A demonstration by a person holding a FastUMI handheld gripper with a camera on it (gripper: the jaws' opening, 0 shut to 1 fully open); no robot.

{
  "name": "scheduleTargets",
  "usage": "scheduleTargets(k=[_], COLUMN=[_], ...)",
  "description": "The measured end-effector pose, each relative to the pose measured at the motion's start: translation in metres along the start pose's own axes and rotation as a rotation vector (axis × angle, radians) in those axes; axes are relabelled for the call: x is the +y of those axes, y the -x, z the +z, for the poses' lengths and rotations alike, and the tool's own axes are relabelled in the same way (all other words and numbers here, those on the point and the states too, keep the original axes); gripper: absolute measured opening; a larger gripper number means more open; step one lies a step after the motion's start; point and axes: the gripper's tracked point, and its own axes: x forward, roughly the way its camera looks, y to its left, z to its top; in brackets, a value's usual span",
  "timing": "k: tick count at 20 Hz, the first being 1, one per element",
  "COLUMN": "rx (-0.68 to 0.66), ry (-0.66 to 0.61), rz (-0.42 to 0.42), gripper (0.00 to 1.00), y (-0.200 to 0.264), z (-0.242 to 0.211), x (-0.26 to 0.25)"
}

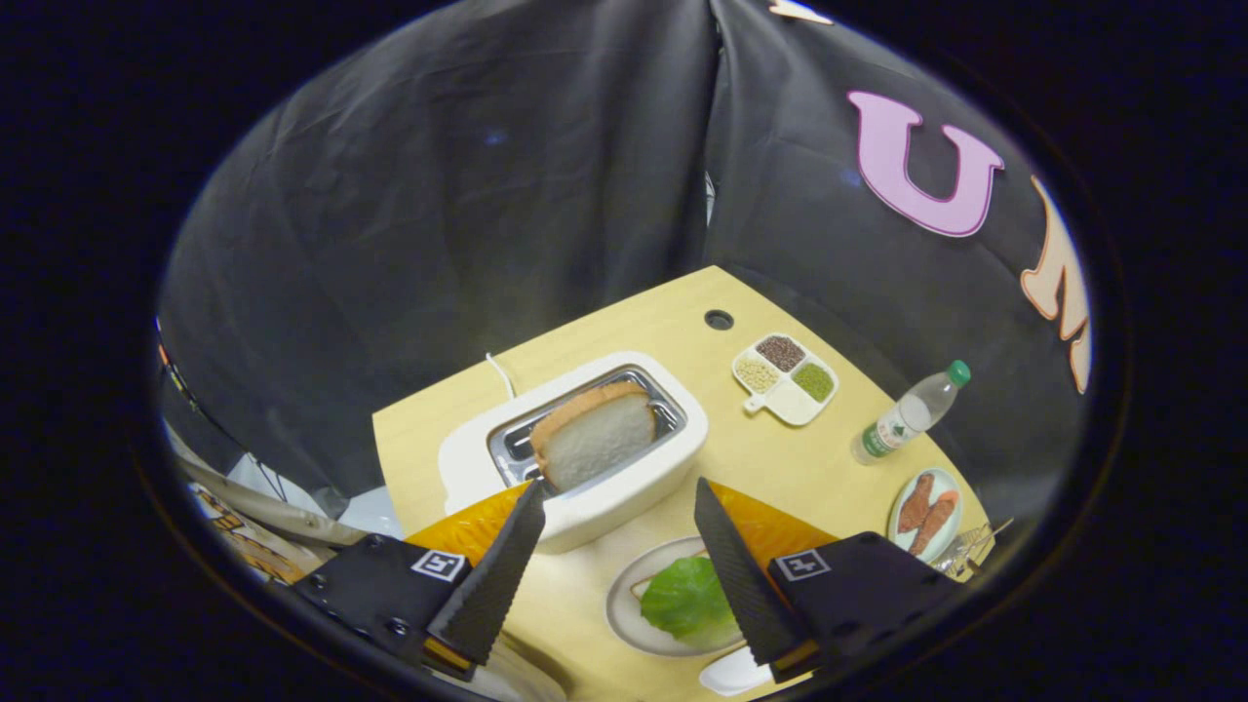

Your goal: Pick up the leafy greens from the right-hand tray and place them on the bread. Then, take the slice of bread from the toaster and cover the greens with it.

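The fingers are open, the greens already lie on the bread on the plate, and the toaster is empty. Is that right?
Not quite: the toaster is not empty. The gripper view shows a bread slice standing in its slot, just ahead of the open fingers. The greens do lie on the bread on the plate.

- Light falls from above onto the table (780, 458), which is evenly bright; the cloth wall behind is dim.
- Shadows are soft and short, as under the toaster (585, 487).
- Mild glare shows on the toaster's metal slot.
- Fisheye distortion bends the table's edges and tilts the bottle (912, 414).
- The centre is sharp; the hand-held gripper (619, 497), with fingers spread apart, looks slightly soft near its base.
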Motion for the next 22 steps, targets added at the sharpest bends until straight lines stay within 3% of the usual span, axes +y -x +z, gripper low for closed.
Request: scheduleTargets(k=[12, 22], rx=[-0.029, 0.042], ry=[-0.082, -0.136], rz=[0.06, 0.0], gripper=[0.98, 0.95], y=[-0.037, -0.067], z=[0.033, 0.026], x=[0.026, 0.02])
